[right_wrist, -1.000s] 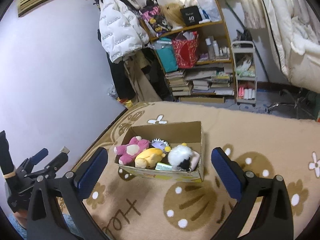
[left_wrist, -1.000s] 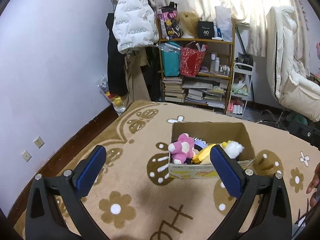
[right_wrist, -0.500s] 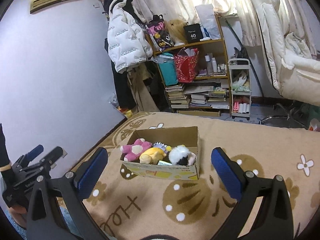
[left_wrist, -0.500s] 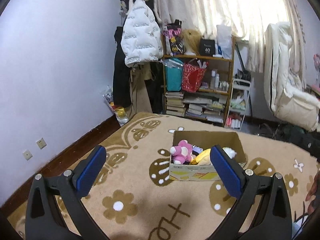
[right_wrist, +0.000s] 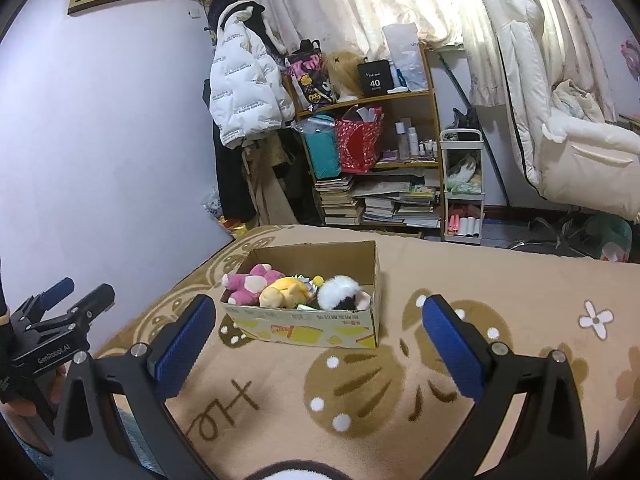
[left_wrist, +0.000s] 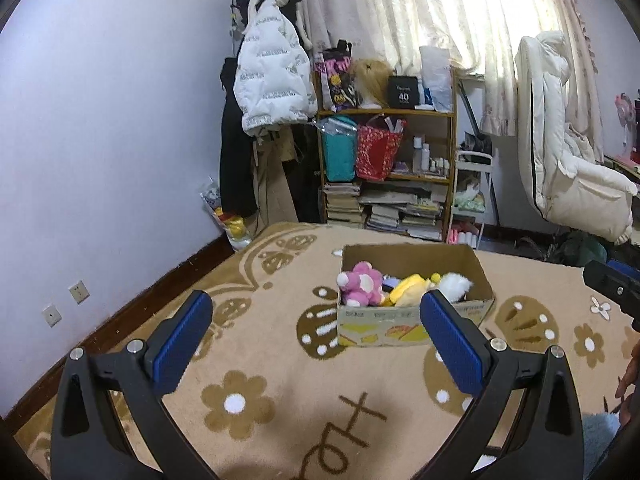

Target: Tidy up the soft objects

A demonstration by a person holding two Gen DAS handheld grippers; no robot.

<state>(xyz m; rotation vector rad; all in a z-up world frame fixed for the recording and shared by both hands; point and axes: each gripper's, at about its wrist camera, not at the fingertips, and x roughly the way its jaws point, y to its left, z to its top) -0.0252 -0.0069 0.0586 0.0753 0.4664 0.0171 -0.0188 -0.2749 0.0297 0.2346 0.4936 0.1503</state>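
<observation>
Plush toys fill a cardboard box (left_wrist: 412,322) on the patterned carpet (left_wrist: 280,360): from the left wrist, a pink toy (left_wrist: 362,284), a yellow toy (left_wrist: 408,290) and a white fluffy one (left_wrist: 454,286) lie side by side; the left gripper (left_wrist: 316,340) gapes wide, empty. From the right wrist, the white one (right_wrist: 342,292) shows black patches, and the right gripper (right_wrist: 318,346) is likewise spread wide, holding nothing.
</observation>
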